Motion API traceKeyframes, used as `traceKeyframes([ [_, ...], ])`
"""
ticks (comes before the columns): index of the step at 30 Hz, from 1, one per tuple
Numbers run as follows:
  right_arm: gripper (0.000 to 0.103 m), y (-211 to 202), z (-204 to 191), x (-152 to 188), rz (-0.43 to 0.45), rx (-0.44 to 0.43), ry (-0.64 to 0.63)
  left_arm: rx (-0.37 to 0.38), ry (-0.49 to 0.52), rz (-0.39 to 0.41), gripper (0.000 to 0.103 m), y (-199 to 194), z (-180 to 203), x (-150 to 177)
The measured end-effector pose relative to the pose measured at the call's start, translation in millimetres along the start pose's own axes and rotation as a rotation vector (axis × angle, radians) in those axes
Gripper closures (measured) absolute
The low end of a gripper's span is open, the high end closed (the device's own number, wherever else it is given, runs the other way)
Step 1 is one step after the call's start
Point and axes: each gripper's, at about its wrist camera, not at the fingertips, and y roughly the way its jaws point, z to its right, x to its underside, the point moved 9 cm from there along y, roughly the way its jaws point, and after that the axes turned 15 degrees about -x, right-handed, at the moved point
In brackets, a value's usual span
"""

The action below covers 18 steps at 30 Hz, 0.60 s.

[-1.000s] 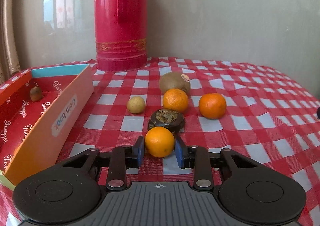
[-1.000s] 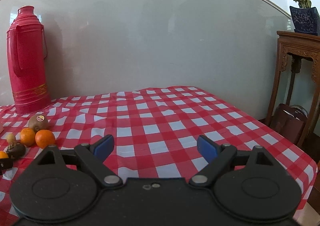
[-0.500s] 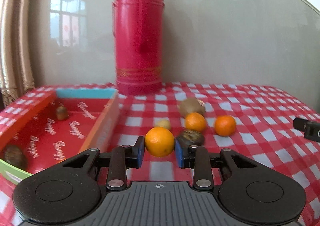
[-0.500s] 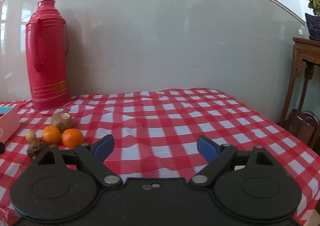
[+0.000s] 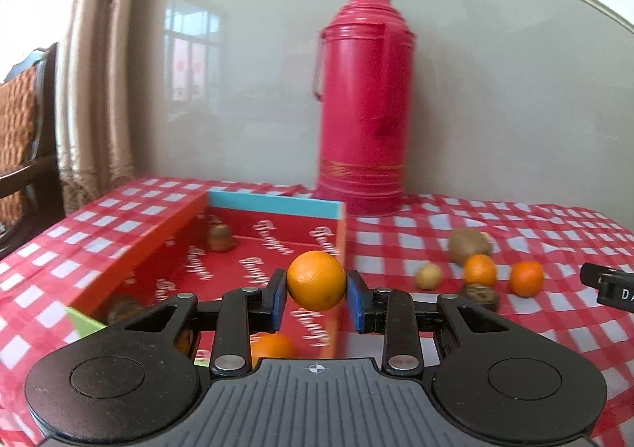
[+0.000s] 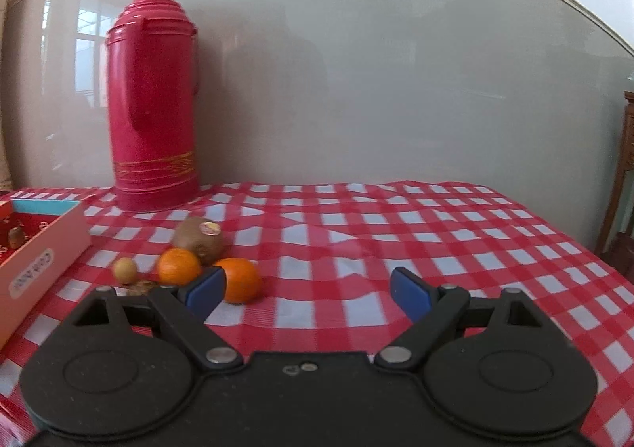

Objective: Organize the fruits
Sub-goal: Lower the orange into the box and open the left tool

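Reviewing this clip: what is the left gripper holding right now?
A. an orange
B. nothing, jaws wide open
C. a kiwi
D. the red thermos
A: in the left wrist view the left gripper has its blue pads pressed on either side of an orange, held above the red box.

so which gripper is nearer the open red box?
Left. The left gripper holds an orange above the red box; the open right gripper hangs off beyond the loose fruit.
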Motion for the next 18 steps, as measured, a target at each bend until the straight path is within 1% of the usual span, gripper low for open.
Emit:
traceKeyframes([
  [5, 0.02, 7.9, -19.7, -2.0, -0.001, -0.031, -0.028, -0.043, -0.012, -0.022, 0.071, 10.5, -24.6, 2.9],
  [11, 0.019, 12.0, -27.0, -3.4, 0.003, -0.045, -0.022, -0.076, 0.002, -0.064, 0.071, 21.1, -32.3, 10.8],
  [12, 0.019, 11.8, -27.8, -3.0, 0.002, -0.047, -0.023, -0.087, 0.005, -0.061, 0.061, 20.5, -33.6, 10.9],
  [13, 0.019, 12.2, -28.2, -3.0, 0.002, -0.048, -0.023, -0.095, 0.001, -0.048, 0.03, 19.0, -35.5, 9.6],
  [14, 0.019, 12.2, -28.4, -2.5, 0.002, -0.05, -0.023, -0.106, -0.004, -0.029, 0.017, 16.5, -38.3, 7.3],
  [15, 0.019, 12.7, -28.7, -2.4, 0.003, -0.05, -0.024, -0.122, -0.008, -0.007, 0.011, 13.9, -40.8, 4.8],
  [16, 0.02, 13.2, -28.9, -2.2, 0.003, -0.051, -0.025, -0.127, -0.009, 0.008, 0.011, 12.3, -42.1, 2.9],
  [18, 0.019, 13.1, -29.3, -1.9, 0.0, -0.05, -0.029, -0.123, -0.006, -0.006, 0.011, 14.6, -41.6, 4.7],
])
